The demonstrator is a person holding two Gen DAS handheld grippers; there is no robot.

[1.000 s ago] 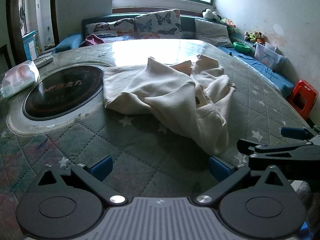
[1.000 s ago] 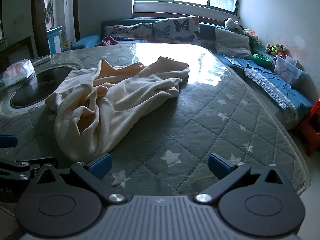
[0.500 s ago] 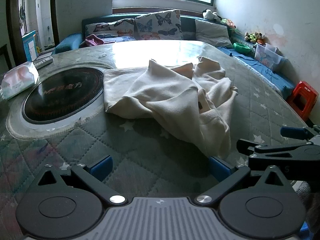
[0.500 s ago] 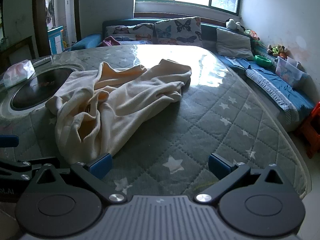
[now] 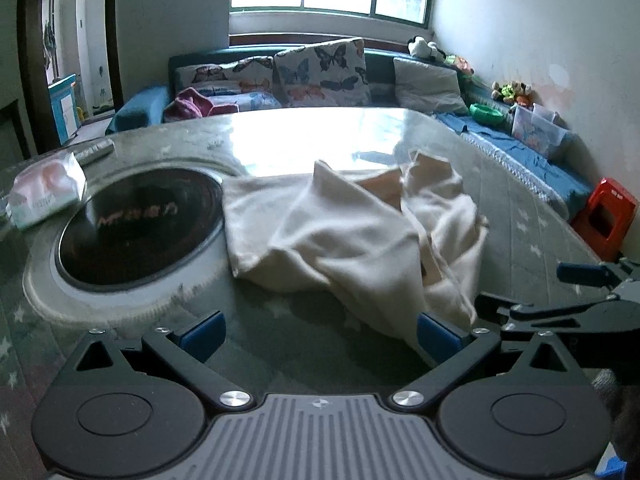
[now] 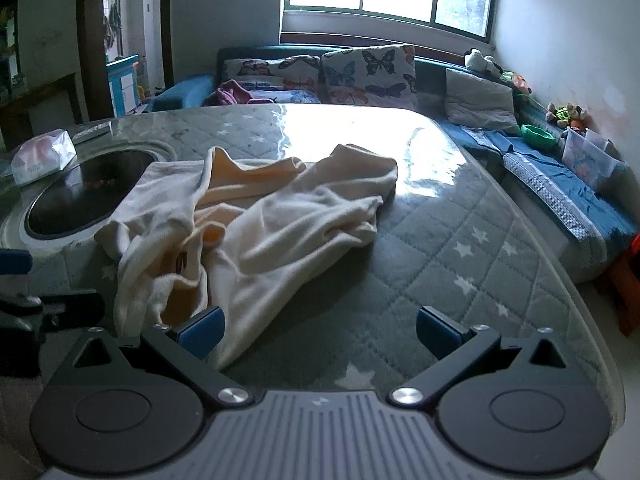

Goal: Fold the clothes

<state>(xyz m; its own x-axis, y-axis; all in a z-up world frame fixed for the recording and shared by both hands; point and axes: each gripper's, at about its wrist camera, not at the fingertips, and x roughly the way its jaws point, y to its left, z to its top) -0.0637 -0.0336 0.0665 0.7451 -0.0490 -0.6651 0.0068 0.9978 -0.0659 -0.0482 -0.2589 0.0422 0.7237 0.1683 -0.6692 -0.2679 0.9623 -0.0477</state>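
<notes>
A cream garment (image 5: 352, 236) lies crumpled on the quilted green table cover (image 5: 260, 344). It also shows in the right wrist view (image 6: 256, 232). My left gripper (image 5: 318, 334) is open and empty, its right blue pad (image 5: 434, 338) right at the garment's near hem. My right gripper (image 6: 318, 332) is open and empty, its left blue pad (image 6: 202, 330) at the garment's near edge. The right gripper's fingers (image 5: 584, 274) show at the right of the left wrist view.
A round dark cooktop (image 5: 140, 228) is set in the table at the left, with a tissue pack (image 5: 44, 196) beside it. A sofa with butterfly cushions (image 5: 320, 74) stands behind. A red stool (image 5: 604, 216) and a bench with boxes (image 6: 588, 160) are at the right.
Both grippers have moved forward toward the garment, which now looks larger and closer. The garment itself has not moved.
</notes>
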